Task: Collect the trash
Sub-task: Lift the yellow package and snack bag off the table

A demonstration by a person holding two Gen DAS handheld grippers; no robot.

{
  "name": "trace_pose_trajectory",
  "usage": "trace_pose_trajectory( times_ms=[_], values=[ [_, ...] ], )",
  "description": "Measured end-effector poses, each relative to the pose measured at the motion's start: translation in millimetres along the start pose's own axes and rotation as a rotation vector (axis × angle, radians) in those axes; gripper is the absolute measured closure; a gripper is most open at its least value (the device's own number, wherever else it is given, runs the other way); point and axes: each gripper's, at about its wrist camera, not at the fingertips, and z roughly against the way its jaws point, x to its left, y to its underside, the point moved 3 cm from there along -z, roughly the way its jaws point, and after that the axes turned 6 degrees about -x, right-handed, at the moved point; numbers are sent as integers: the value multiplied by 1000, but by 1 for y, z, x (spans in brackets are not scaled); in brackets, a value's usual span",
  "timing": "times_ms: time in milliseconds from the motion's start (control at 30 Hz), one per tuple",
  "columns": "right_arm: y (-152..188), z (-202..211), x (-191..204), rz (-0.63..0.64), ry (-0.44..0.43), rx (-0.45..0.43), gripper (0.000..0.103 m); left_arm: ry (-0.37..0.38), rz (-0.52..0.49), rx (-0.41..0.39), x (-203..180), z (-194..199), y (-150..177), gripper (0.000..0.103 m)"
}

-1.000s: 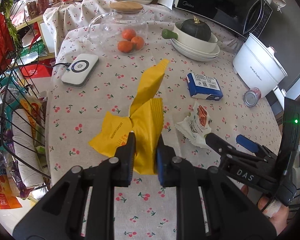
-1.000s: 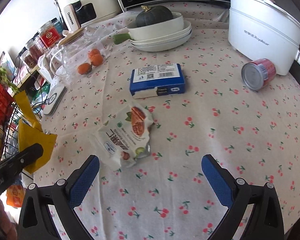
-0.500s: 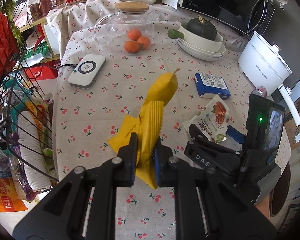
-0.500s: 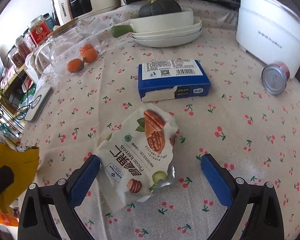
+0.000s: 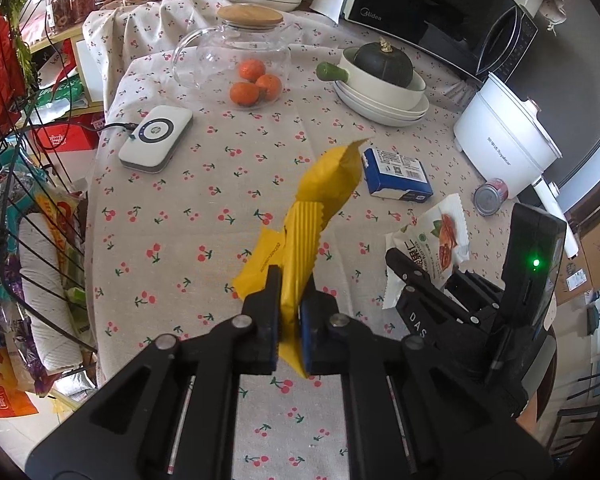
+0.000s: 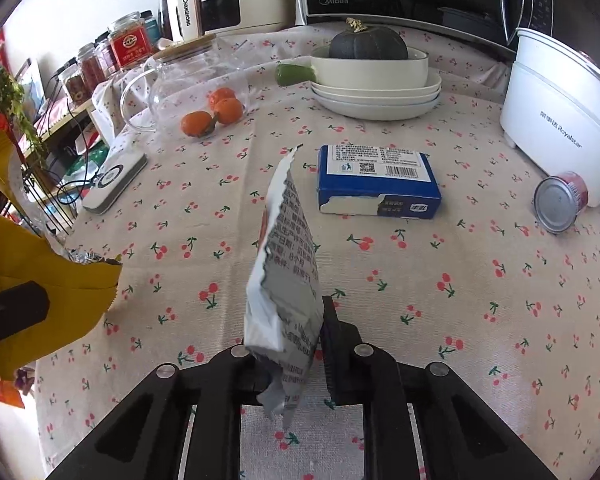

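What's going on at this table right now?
A person is collecting trash with two handheld grippers. The left gripper is shut on a yellow wrapper; the right gripper has just closed on a white pecan snack bag. A blue box and a can lie on the tablecloth.

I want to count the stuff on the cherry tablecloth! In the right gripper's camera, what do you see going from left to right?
Yellow wrapper → white charger pad → glass teapot with oranges → white snack bag in the right gripper → blue box → tin can.
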Motion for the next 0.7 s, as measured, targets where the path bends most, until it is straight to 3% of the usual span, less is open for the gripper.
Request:
trace_pose_trajectory(
  times_ms=[333,700],
  values=[
    [-10,47,-38,-10,-1,-63,87,55,-39,-25,-38,12,-2,95],
    [-7,107,-106,-77,-6,-110,88,165,-111,-35,-121,19,2,95]
  ],
)
